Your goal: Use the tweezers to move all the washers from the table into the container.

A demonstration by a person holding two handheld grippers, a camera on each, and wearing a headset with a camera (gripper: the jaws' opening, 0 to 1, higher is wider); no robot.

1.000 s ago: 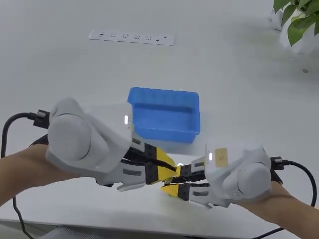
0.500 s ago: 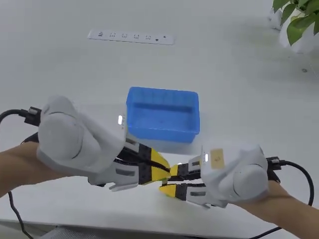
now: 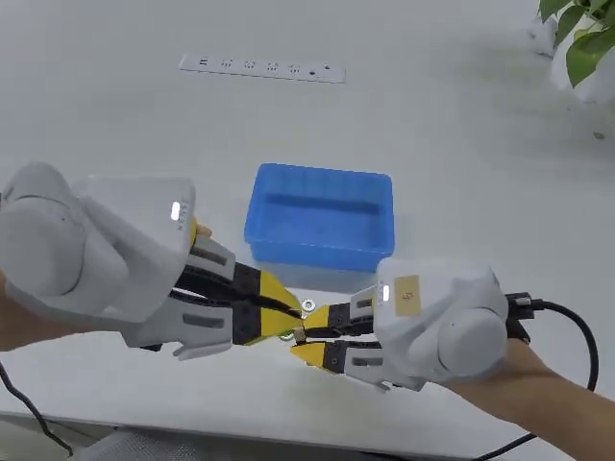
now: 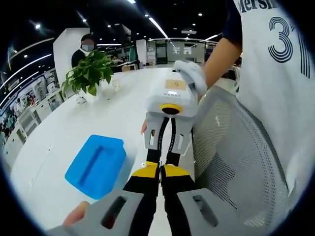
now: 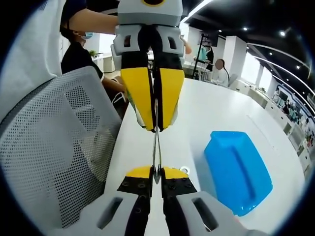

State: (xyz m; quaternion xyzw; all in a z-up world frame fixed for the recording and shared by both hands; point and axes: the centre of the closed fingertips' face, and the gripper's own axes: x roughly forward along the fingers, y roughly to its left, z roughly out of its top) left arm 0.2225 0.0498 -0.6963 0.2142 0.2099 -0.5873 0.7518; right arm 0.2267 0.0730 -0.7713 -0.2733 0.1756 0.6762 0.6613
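Left gripper (image 3: pixel 285 315) and right gripper (image 3: pixel 309 344) stood tip to tip, both pinched nearly closed on the tweezers (image 5: pixel 156 147). A washer (image 3: pixel 308 306) lay just at 12 o'clock, the container (image 3: pixel 317 252) beyond it. Best to settle one firm hold before the other lets go.

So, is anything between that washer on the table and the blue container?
Nothing visible. The small metal washer lies on bare white table just short of the blue plastic container's near wall. The left gripper and right gripper, shut on thin metal tweezers, sit on its other side.
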